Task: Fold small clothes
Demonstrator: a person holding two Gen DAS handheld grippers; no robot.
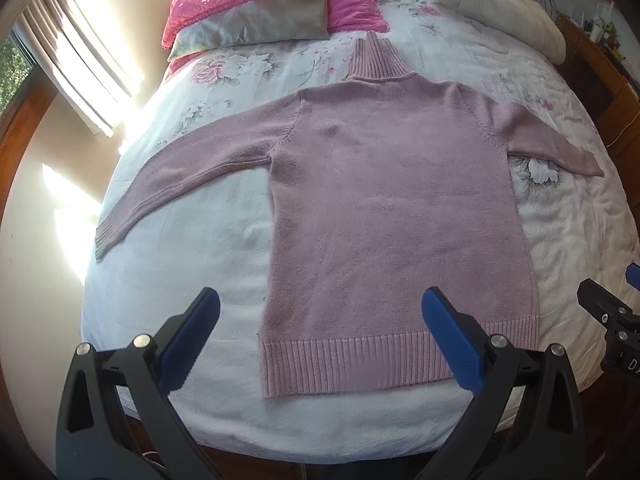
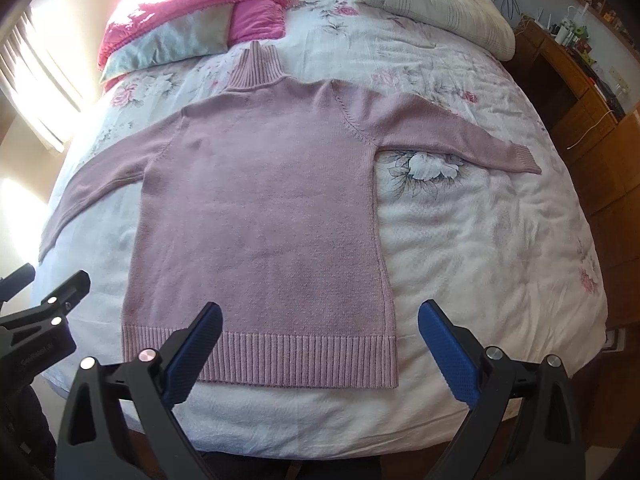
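A pale pink knitted turtleneck sweater (image 1: 392, 208) (image 2: 260, 208) lies flat on the bed, both sleeves spread outward and its ribbed hem nearest me. My left gripper (image 1: 320, 308) hovers open above the hem's left half, nothing between its blue-padded fingers. My right gripper (image 2: 320, 320) is open too, above the hem's right corner, holding nothing. Each gripper shows at the edge of the other's view: the right gripper (image 1: 612, 300) at the right edge, the left gripper (image 2: 48, 280) at the left edge.
The bed carries a white floral quilt (image 2: 480, 240). Pink and grey pillows (image 1: 256, 12) lie at the head, a rolled white blanket (image 2: 436, 4) beside them. A window with curtains (image 1: 72, 60) is on the left, wooden furniture (image 2: 580, 96) on the right.
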